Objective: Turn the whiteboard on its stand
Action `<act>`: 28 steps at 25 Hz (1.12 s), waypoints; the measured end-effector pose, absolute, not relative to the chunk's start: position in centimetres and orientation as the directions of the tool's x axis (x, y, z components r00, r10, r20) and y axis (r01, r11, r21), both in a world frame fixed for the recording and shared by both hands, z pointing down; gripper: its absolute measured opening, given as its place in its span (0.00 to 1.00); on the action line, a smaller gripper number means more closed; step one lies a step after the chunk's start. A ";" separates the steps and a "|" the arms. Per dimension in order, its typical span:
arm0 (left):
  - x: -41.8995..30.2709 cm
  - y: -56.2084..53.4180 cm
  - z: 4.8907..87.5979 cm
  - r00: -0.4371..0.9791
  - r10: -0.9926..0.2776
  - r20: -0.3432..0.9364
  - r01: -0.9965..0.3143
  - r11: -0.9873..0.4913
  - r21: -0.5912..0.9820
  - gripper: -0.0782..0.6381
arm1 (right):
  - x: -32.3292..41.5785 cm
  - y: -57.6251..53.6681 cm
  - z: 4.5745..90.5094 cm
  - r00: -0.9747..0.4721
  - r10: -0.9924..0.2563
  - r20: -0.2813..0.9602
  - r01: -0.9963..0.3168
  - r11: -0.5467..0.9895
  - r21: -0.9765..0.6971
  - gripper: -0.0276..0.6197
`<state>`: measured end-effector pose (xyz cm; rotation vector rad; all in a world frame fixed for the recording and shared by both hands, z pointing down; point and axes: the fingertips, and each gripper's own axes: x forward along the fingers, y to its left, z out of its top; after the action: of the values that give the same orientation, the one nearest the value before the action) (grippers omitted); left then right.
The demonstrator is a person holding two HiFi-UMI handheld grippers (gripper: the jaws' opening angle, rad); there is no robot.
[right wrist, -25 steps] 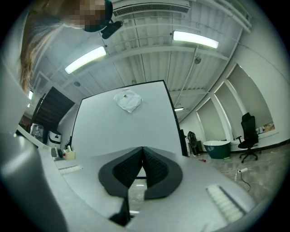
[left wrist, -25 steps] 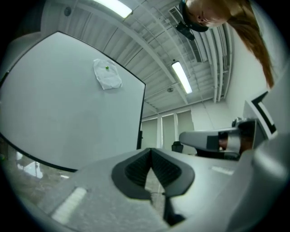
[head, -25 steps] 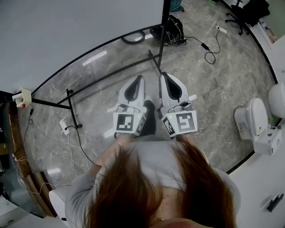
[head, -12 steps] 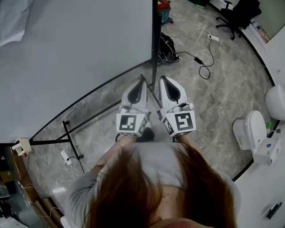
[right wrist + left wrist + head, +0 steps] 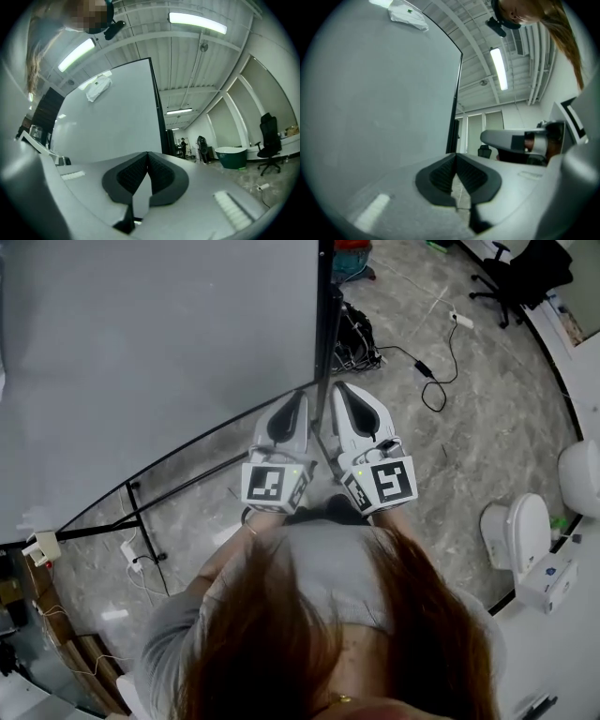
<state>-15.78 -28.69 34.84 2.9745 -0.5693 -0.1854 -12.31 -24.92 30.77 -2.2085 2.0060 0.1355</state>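
- Whiteboard point(image 5: 159, 362): large and pale grey, upright on its black stand point(image 5: 323, 315), filling the space ahead and to the left. Its right edge lies just beyond the grippers.
- Left gripper point(image 5: 300, 397): jaws pressed together, holding nothing.
- Right gripper point(image 5: 339, 390): just beside it, jaws also closed and empty.
- White cloth point(image 5: 98, 88): near the board's top.

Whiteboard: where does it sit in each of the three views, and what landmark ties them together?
Head view: the whiteboard fills the upper left.
Left gripper view: it fills the left half.
Right gripper view: it stands left of centre.
Shared landmark: the black edge post along its right side.
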 end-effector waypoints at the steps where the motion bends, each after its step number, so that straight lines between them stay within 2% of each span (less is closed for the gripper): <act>1: -15.5 -29.1 34.7 0.915 -0.391 -0.104 -0.377 -0.917 0.131 0.11 | -12.1 -25.2 30.2 0.037 -0.982 -0.183 -0.999 -0.035 -0.017 0.05; 4: -15.3 -29.8 34.8 0.889 -0.442 -0.116 -0.424 -0.893 0.153 0.11 | -12.0 -25.3 27.8 -0.221 -0.955 -0.196 -0.969 0.192 0.155 0.05; 7: -15.2 -29.9 35.5 0.863 -0.493 -0.112 -0.472 -0.864 0.176 0.11 | -9.7 -25.1 23.6 -0.406 -0.884 -0.230 -0.907 0.358 0.223 0.05; 10: -15.5 -30.2 35.5 0.823 -0.557 -0.112 -0.536 -0.827 0.173 0.11 | -6.6 -27.3 21.0 -0.543 -0.813 -0.211 -0.839 0.514 0.177 0.41; 14: -16.1 -31.0 35.5 0.772 -0.629 -0.094 -0.610 -0.773 0.173 0.11 | -5.5 -32.7 20.9 -0.690 -0.719 -0.090 -0.722 0.673 0.158 0.57; 18: -17.1 -30.5 35.7 0.738 -0.670 -0.083 -0.653 -0.739 0.165 0.11 | -6.9 -36.0 20.8 -0.780 -0.625 -0.046 -0.625 0.770 0.127 0.57; 21: -18.4 -32.0 35.7 0.709 -0.701 -0.073 -0.682 -0.709 0.182 0.11 | -7.6 -39.0 20.6 -0.812 -0.581 -0.055 -0.583 0.810 0.062 0.52; 24: -19.4 -32.1 35.5 0.682 -0.728 -0.072 -0.709 -0.682 0.181 0.11 | -8.5 -39.5 21.2 -0.839 -0.544 -0.028 -0.544 0.836 0.067 0.49; 27: -19.9 -31.4 35.5 0.658 -0.750 -0.074 -0.732 -0.659 0.174 0.11 | -8.6 -39.2 21.1 -0.853 -0.520 -0.050 -0.522 0.852 0.036 0.43; 28: -20.0 -31.3 35.6 0.652 -0.754 -0.072 -0.737 -0.654 0.172 0.11 | -8.5 -39.3 21.1 -0.853 -0.518 -0.065 -0.520 0.854 0.016 0.38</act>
<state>-20.02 -31.27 35.56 2.7382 -1.2416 -0.2073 -8.46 -39.33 21.06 -0.8311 2.9689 0.0508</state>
